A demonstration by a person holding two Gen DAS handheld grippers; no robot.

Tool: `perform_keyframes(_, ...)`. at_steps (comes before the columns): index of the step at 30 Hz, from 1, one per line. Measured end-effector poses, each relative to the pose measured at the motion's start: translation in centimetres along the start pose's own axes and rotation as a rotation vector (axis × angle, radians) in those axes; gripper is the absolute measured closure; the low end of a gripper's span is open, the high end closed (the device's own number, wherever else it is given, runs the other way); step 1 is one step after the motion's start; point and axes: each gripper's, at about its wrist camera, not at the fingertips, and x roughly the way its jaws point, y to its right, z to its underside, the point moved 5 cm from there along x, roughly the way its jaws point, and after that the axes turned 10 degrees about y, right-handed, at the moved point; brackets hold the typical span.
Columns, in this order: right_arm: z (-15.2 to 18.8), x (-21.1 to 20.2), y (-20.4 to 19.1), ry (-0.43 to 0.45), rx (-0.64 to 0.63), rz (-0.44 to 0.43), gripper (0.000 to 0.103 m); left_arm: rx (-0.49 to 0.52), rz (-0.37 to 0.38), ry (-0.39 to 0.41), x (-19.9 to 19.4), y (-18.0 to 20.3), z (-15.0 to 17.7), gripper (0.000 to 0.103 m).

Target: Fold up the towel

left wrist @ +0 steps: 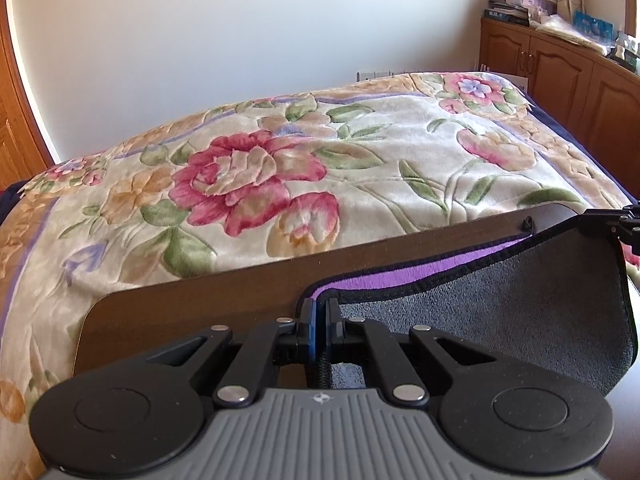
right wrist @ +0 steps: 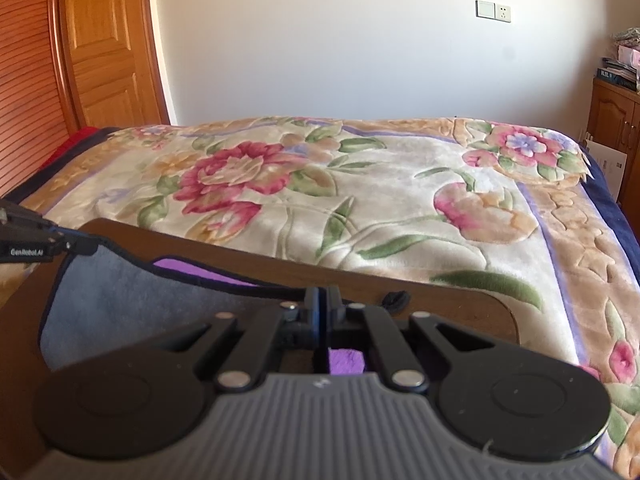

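Left wrist view: left gripper (left wrist: 319, 320) is pinched closed on the towel (left wrist: 500, 292) at its near-left corner, grey side up and purple showing at the far edge, lifted over the brown table (left wrist: 192, 300); the thin hem could slip out if pulled unevenly. Right wrist view: right gripper (right wrist: 323, 312) is clamped on the towel's (right wrist: 120, 300) right corner, so a mismatched lift likely skews the fold or drags cloth off the table's (right wrist: 460, 300) far edge toward the floral bed (right wrist: 400, 208), white wall (right wrist: 340, 60) beyond.
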Motion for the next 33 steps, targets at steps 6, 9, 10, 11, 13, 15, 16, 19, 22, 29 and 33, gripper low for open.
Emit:
perform_keyframes(6, -0.2, 1.0, 0.7, 0.0, -0.003, 0.007, 0.099, 0.0, -0.007, -0.005, 1.5, -0.1, -0.6, 0.102)
perform_keyframes(9, -0.3, 1.5, 1.0, -0.004, -0.012, 0.007, 0.099, 0.0, -0.012, -0.007, 2.0, -0.2, -0.8, 0.102)
perform_keyframes(10, -0.3, 1.6, 1.0, -0.005, -0.015, 0.007, 0.099, 0.001, -0.013, -0.007, 2.2, -0.2, -0.8, 0.102)
perform_keyframes(11, -0.3, 1.7, 1.1, -0.006, -0.016, 0.007, 0.099, 0.002, -0.014, -0.007, 2.3, -0.2, -0.8, 0.102)
perform_keyframes(13, -0.2, 2.0, 1.2, -0.007, -0.023, 0.006, 0.099, 0.01, -0.016, -0.007, 2.7, -0.2, -0.8, 0.102)
perform_keyframes(15, -0.1, 2.2, 1.3, -0.011, -0.026, 0.006, 0.099, 0.018, -0.018, -0.011, 3.1, -0.2, -0.8, 0.102)
perform_keyframes(16, 0.0, 2.4, 1.4, -0.012, -0.027, 0.007, 0.099, 0.018, -0.019, -0.012, 3.2, -0.2, -0.8, 0.102)
perform_keyframes(19, 0.1, 2.8, 1.5, -0.017, -0.029, 0.007, 0.099, 0.021, -0.02, -0.019, 3.8, -0.3, -0.8, 0.102)
perform_keyframes(22, 0.3, 3.2, 1.5, -0.023, -0.037, 0.008, 0.099, 0.024, -0.02, -0.024, 4.3, -0.3, -0.7, 0.102)
perform_keyframes(29, 0.7, 4.1, 1.9, -0.035, -0.05, 0.017, 0.099, 0.026, -0.025, -0.047, 5.8, -0.5, -0.1, 0.102)
perform_keyframes(33, 1.4, 4.7, 2.3, -0.051, -0.049, 0.021, 0.099, 0.03, -0.026, -0.06, 6.8, -0.3, 0.3, 0.102)
